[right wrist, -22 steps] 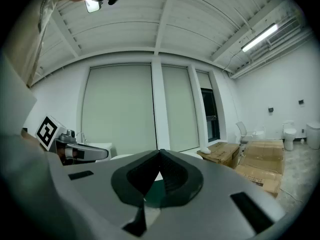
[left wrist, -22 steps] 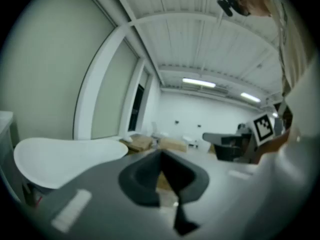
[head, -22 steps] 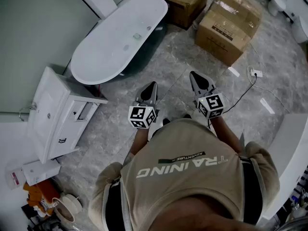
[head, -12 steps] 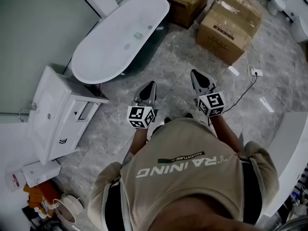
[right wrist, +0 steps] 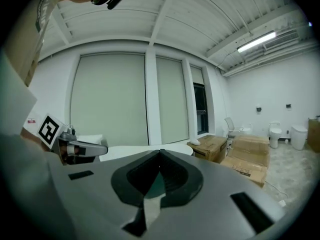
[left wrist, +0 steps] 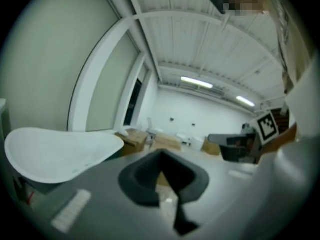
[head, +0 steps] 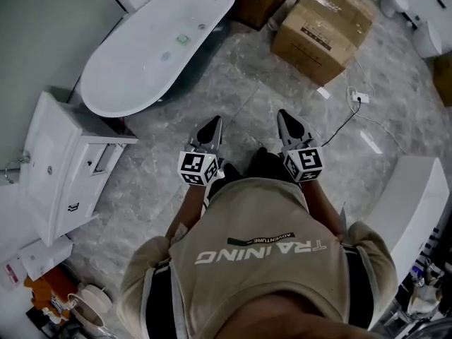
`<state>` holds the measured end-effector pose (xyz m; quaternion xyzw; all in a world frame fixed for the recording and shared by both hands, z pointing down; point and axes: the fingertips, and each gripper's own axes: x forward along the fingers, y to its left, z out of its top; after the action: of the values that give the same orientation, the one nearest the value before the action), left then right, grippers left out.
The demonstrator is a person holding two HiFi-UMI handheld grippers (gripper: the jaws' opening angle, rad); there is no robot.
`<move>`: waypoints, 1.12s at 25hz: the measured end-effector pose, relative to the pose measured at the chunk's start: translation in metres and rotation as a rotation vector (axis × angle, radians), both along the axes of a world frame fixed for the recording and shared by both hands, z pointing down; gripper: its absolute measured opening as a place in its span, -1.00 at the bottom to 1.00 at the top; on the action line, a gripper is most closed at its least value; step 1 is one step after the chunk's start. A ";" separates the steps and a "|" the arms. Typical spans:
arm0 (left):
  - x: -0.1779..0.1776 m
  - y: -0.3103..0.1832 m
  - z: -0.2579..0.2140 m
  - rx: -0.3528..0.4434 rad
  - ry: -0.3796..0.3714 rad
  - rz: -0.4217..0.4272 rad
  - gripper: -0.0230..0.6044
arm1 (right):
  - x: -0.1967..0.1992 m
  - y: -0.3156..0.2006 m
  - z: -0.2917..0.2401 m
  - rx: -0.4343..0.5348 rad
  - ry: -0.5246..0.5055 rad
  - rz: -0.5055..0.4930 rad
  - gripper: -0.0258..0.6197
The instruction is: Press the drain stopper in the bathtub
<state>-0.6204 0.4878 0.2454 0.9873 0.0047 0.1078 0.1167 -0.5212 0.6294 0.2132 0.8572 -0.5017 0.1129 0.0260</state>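
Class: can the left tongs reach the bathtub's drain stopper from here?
Probably not: left tongs hang by the person's front, floor separating them from the bathtub and its drain stopper. Nothing blocks the way.

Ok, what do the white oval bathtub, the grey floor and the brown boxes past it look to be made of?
White oval bathtub: smooth, even white shell, likely acrylic or enamelled; I can't tell which. Grey veined floor: marble-look tile, going by the veining and thin joint lines. Brown boxes: matte cardboard with folded edges and printed sides.
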 end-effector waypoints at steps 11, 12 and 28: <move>0.099 -0.014 -0.016 0.023 0.008 -0.045 -0.92 | 0.097 -0.014 0.008 0.033 -0.030 -0.061 -0.89; 0.113 -0.017 -0.020 0.033 0.013 -0.050 -0.92 | 0.111 -0.018 0.008 0.045 -0.036 -0.077 -0.89; 0.219 -0.035 -0.028 0.036 -0.038 -0.138 -0.92 | 0.230 -0.060 0.035 0.005 -0.109 -0.240 -0.89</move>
<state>-0.4017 0.4527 0.2176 0.9850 -0.0677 0.1183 0.1060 -0.2910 0.5697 0.2486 0.7836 -0.6018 0.1542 0.0101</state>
